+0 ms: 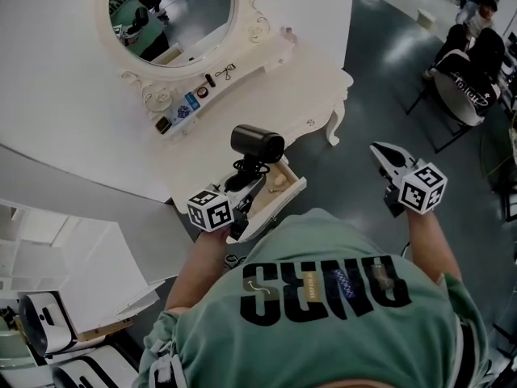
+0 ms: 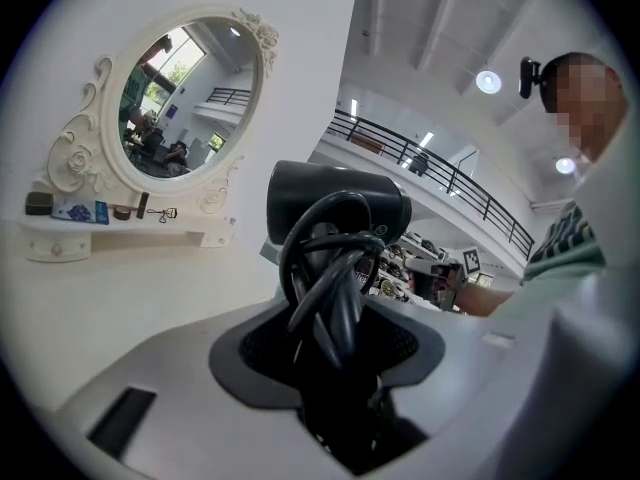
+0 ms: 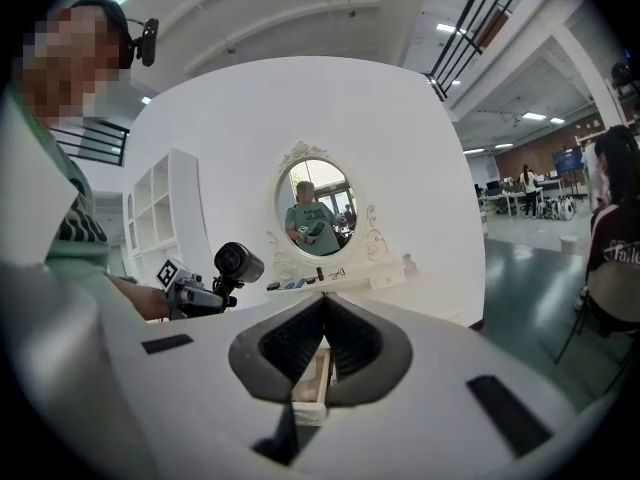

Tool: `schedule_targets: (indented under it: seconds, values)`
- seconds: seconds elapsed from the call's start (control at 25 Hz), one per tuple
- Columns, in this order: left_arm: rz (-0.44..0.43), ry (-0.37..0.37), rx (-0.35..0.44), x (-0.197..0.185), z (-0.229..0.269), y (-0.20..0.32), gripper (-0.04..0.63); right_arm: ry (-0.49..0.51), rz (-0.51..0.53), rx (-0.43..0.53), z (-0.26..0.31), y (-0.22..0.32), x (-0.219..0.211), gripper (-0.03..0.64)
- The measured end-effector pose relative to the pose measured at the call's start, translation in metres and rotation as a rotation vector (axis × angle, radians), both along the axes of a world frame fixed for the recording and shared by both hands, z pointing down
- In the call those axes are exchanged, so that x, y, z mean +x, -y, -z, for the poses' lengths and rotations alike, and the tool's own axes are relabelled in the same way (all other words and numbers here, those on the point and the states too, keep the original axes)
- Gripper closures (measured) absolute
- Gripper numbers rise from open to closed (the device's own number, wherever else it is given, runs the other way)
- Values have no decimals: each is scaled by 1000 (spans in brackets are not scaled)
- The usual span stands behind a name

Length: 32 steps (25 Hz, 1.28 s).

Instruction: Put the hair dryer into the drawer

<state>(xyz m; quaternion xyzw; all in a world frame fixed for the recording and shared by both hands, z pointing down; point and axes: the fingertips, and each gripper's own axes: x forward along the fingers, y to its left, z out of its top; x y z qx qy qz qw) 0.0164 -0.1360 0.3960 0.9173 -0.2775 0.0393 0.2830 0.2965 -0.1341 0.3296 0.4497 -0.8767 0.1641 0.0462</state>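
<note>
A black hair dryer (image 1: 257, 142) with its cord wound round the handle stands upright in my left gripper (image 1: 246, 176), whose jaws are shut on the handle. It hangs just above the open drawer (image 1: 289, 194) of the white vanity table. In the left gripper view the dryer's barrel (image 2: 340, 203) rises above the pads, with cord loops between them. My right gripper (image 1: 381, 149) hovers off to the right over the floor, its tips together on nothing. In the right gripper view the dryer (image 3: 238, 261) is at the left and the drawer (image 3: 318, 368) shows behind the jaws.
The white vanity table (image 1: 307, 87) carries an oval mirror (image 1: 174, 6) and a small shelf of cosmetics (image 1: 190, 103). White shelving (image 1: 73, 265) stands at the lower left. A person sits on a chair (image 1: 472, 55) at the far right on the dark floor.
</note>
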Motion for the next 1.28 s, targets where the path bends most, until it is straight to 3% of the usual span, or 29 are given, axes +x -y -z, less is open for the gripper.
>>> schedule_targets:
  seconds: [0.2, 0.44, 0.84, 1.04, 1.28]
  values:
    - [5, 72, -15, -27, -12, 10, 408, -70, 33, 16, 16, 20, -25, 623]
    - [3, 161, -88, -51, -61, 17, 408, -124, 143, 27, -5, 58, -77, 623]
    - [-73, 300, -217, -73, -169, 20, 408, -179, 295, -62, -98, 102, -167, 623]
    - [-135, 395, -286, -82, -230, 15, 408, -192, 332, -120, -150, 111, -192, 623]
    - [-153, 445, -401, -83, -288, 9, 408, -184, 345, -182, -199, 111, -203, 623]
